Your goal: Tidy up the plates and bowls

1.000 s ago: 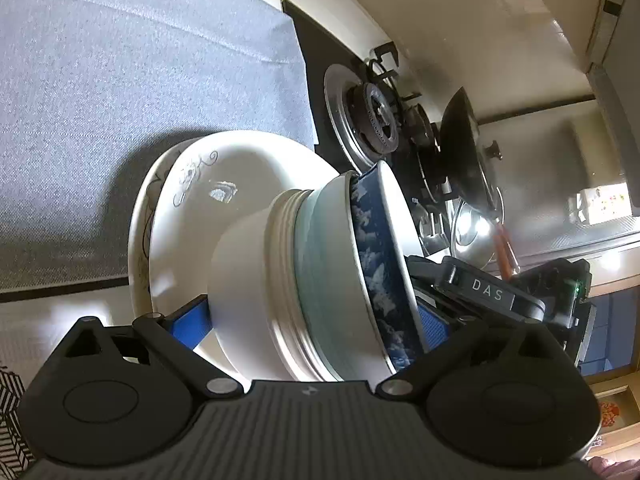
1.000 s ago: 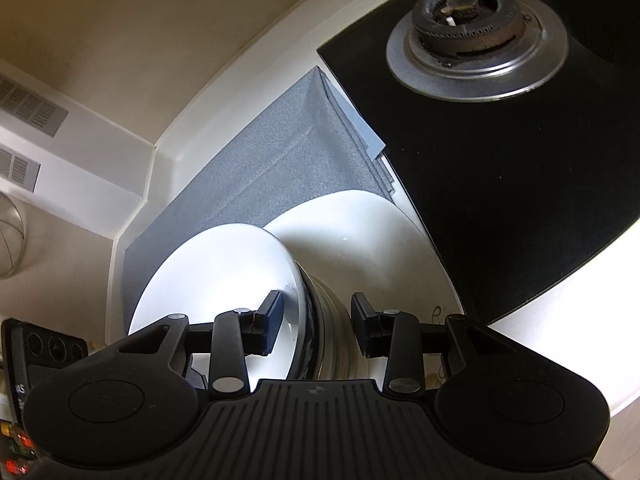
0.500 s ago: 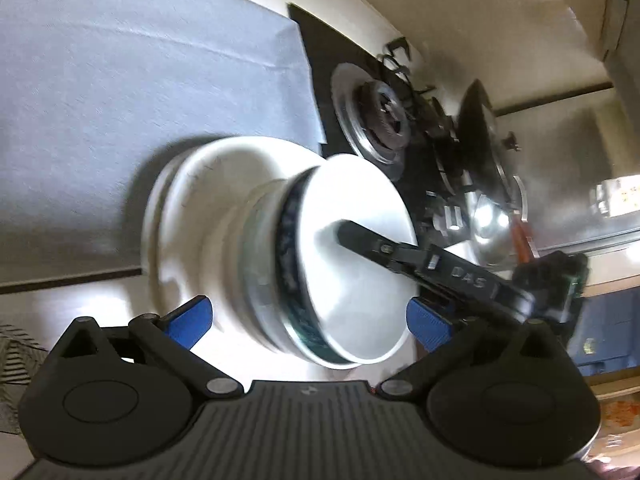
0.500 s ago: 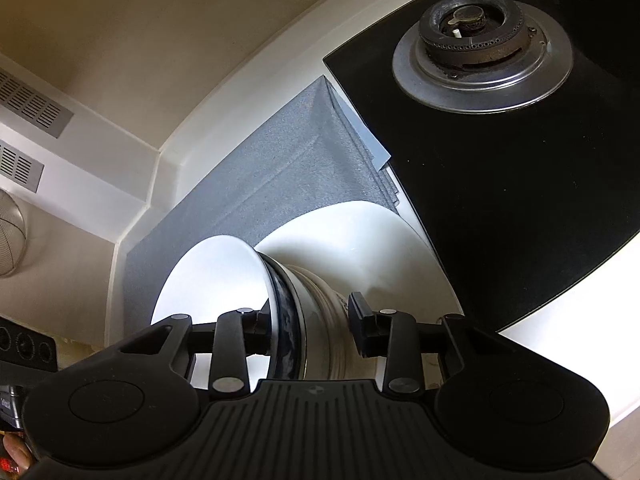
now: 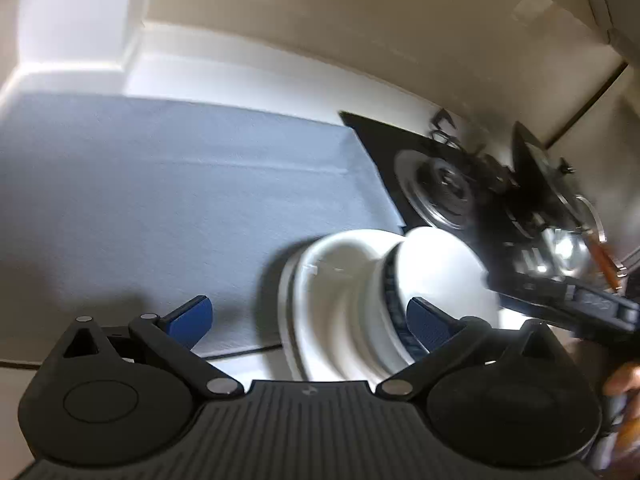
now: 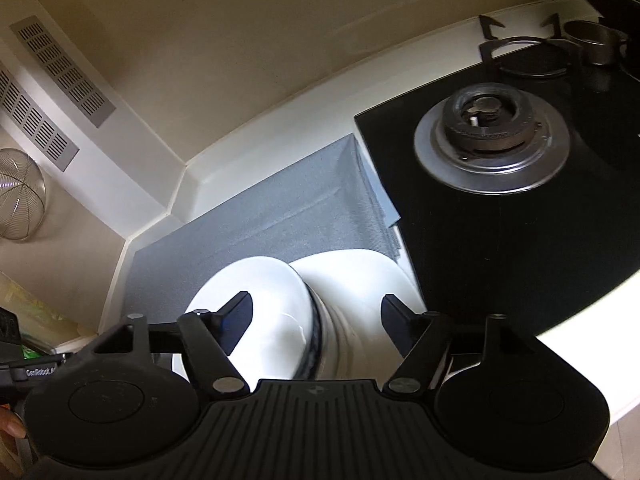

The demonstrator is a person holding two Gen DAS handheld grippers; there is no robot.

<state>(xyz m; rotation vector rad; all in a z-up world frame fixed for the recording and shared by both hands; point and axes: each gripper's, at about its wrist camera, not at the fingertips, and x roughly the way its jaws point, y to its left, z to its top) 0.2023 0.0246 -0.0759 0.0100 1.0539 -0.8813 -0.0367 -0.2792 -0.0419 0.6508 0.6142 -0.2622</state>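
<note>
A stack of bowls (image 5: 360, 300) sits on white plates (image 5: 290, 312) at the near right corner of a grey mat (image 5: 160, 200). The top bowl (image 5: 440, 272) is white inside with a dark blue rim. My left gripper (image 5: 308, 316) is open, pulled back, with the stack between its blue pads but apart from them. My right gripper (image 6: 316, 312) is open and straddles the top bowl (image 6: 260, 304) and the plate (image 6: 360, 276); whether it touches them is unclear. The right gripper's body shows in the left view (image 5: 568, 300).
A black gas hob (image 6: 520, 208) with a burner (image 6: 490, 120) lies right of the mat, with pans at its far end (image 5: 532, 184). Walls close the back and left. A wire strainer (image 6: 16, 196) hangs at left. The white counter edge (image 6: 580, 324) runs at the right.
My left gripper has backed away and swung left, leaving the stack on the mat. My right gripper has opened wider and pulled back a little from the top bowl's rim.
</note>
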